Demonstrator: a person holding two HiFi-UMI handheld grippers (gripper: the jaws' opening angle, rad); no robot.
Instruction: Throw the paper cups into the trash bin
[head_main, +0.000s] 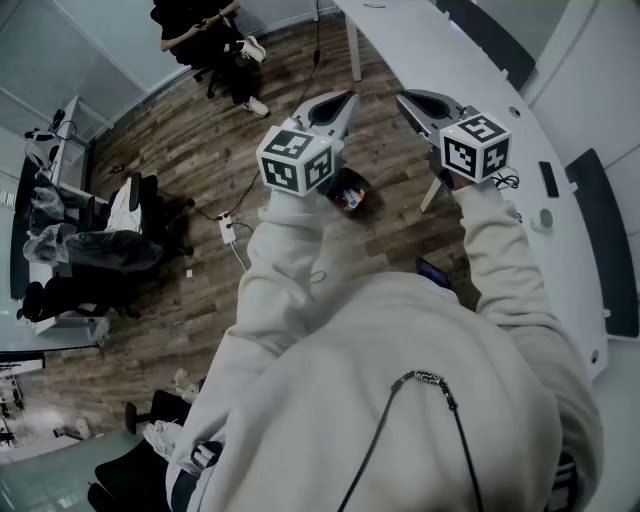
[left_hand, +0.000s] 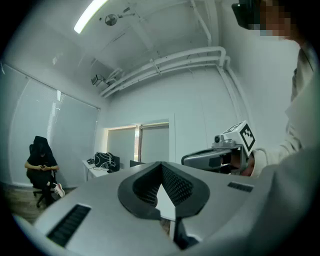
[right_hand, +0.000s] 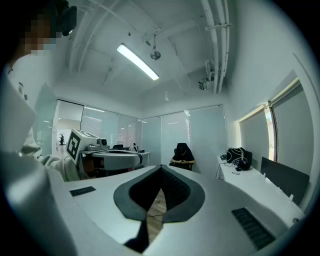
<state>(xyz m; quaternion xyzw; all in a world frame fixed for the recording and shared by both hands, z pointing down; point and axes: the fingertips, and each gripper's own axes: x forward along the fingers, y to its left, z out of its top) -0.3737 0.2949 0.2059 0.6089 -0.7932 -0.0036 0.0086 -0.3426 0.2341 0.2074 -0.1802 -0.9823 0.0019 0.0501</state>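
Both grippers are held up level in front of my chest, high over the wooden floor. My left gripper (head_main: 348, 100) has its jaws together with nothing between them; its tips (left_hand: 161, 165) meet against the far wall. My right gripper (head_main: 403, 99) is also shut and empty, tips (right_hand: 161, 168) touching. Each shows in the other's view: the right gripper (left_hand: 220, 156) and the left gripper (right_hand: 95, 149). A small dark trash bin (head_main: 347, 190) with colourful contents stands on the floor below and between them. No paper cup shows in any view.
A long white curved desk (head_main: 470, 70) runs along the right. A person in black (head_main: 210, 30) sits on a chair at the far end. Office chairs with bags (head_main: 110, 240) stand at the left. A white power strip (head_main: 227, 227) and cables lie on the floor.
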